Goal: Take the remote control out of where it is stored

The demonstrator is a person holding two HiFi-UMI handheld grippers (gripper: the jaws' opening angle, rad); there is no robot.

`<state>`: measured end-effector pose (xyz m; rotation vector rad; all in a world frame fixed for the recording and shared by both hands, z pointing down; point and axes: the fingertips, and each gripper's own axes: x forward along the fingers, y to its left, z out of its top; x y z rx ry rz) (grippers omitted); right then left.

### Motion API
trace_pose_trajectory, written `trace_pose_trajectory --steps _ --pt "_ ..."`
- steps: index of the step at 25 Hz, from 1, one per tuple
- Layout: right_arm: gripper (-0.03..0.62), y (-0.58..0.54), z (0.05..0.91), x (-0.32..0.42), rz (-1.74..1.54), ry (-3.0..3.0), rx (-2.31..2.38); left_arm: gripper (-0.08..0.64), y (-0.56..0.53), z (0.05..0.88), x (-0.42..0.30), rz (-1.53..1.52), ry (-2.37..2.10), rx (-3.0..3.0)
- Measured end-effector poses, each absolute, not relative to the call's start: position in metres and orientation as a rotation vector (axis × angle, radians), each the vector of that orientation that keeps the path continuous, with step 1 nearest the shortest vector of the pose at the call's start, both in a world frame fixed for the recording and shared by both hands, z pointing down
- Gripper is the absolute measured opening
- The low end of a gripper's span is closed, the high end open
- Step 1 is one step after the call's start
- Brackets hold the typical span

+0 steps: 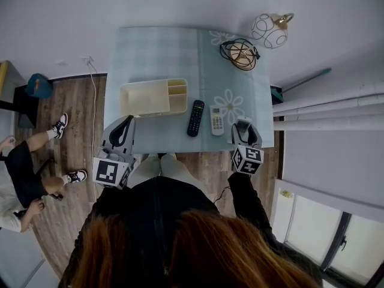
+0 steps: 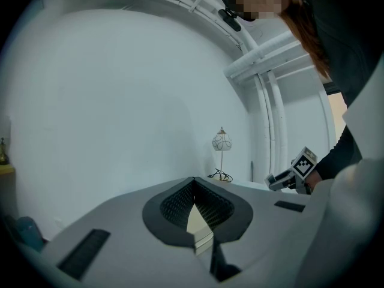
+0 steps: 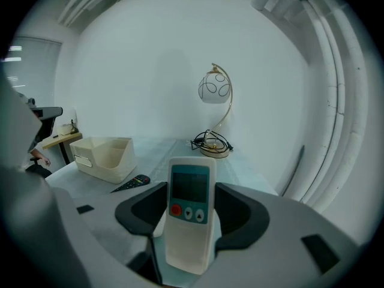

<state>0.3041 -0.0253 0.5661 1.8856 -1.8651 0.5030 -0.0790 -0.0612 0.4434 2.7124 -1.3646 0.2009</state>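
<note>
A white remote control (image 1: 216, 121) with a small screen and a red button lies flat on the pale blue tablecloth (image 1: 162, 53), near the front edge. A black remote (image 1: 195, 117) lies just left of it. The cream storage box (image 1: 153, 96) stands further left. My right gripper (image 1: 242, 125) is open at the white remote's right. In the right gripper view the white remote (image 3: 189, 212) sits between the spread jaws with a gap on each side. My left gripper (image 1: 126, 125) is shut and empty, at the front edge below the box; its tips meet (image 2: 193, 182).
A round white lamp (image 1: 270, 30) and its base with a coiled cable (image 1: 242, 54) stand at the table's far right corner. White pipes (image 1: 336, 110) run along the wall at the right. A seated person (image 1: 24, 167) is on the wooden floor at the left.
</note>
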Motion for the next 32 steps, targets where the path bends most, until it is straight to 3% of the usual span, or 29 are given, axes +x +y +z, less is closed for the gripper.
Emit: trace_pose_trajectory --steps 21,22,23,24,32 --pt "0.255 -0.078 0.629 0.316 0.609 -1.786 1.783 0.006 -0.057 0.444 -0.086 0.205 -1.402 2.689" --pt "0.248 -0.078 0.630 0.317 0.602 -1.781 1.795 0.006 -0.057 0.444 -0.086 0.204 -1.404 2.687" --pt "0.133 -0.079 0.629 0.319 0.591 -1.778 1.807 0.006 -0.057 0.444 -0.087 0.204 -1.406 2.685" --pt "0.118 -0.080 0.628 0.320 0.576 -1.777 1.813 0.006 -0.057 0.445 -0.088 0.206 -1.410 2.683" --pt "0.118 -0.080 0.630 0.325 0.574 -1.785 1.838 0.006 -0.057 0.445 -0.088 0.209 -1.413 2.677"
